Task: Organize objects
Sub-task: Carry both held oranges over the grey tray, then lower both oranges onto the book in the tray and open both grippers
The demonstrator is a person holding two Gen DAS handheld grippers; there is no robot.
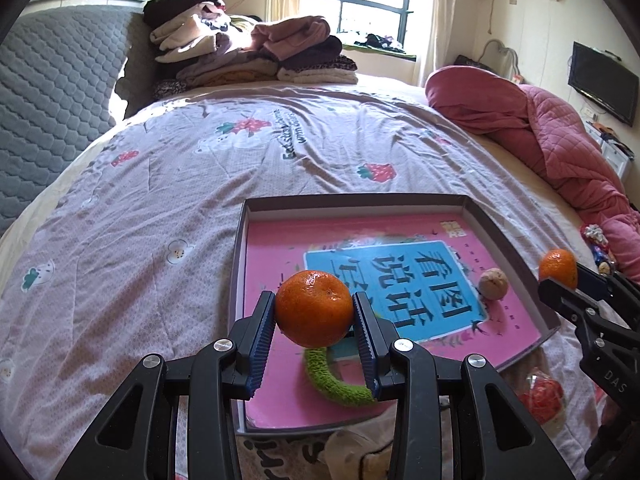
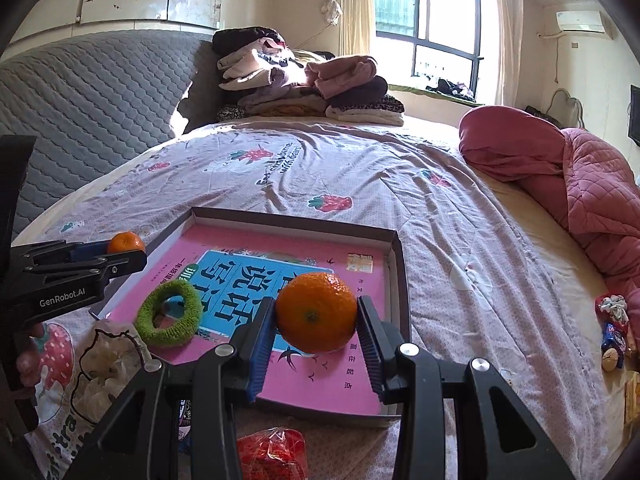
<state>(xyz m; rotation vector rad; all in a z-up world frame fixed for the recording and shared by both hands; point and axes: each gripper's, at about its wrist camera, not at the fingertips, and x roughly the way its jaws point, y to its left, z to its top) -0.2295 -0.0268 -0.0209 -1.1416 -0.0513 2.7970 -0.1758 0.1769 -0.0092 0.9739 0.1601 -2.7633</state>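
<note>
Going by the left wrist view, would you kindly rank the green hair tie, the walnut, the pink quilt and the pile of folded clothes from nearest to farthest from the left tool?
1. Green hair tie: just beneath the left tool, in the box.
2. Walnut: to the right, on the book.
3. Pink quilt: right edge of the bed.
4. Pile of folded clothes: far end, by the window.

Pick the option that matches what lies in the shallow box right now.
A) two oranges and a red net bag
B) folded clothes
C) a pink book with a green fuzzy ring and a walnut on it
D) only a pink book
C: the shallow box holds the pink book, with the green fuzzy ring and a walnut on top.
</note>
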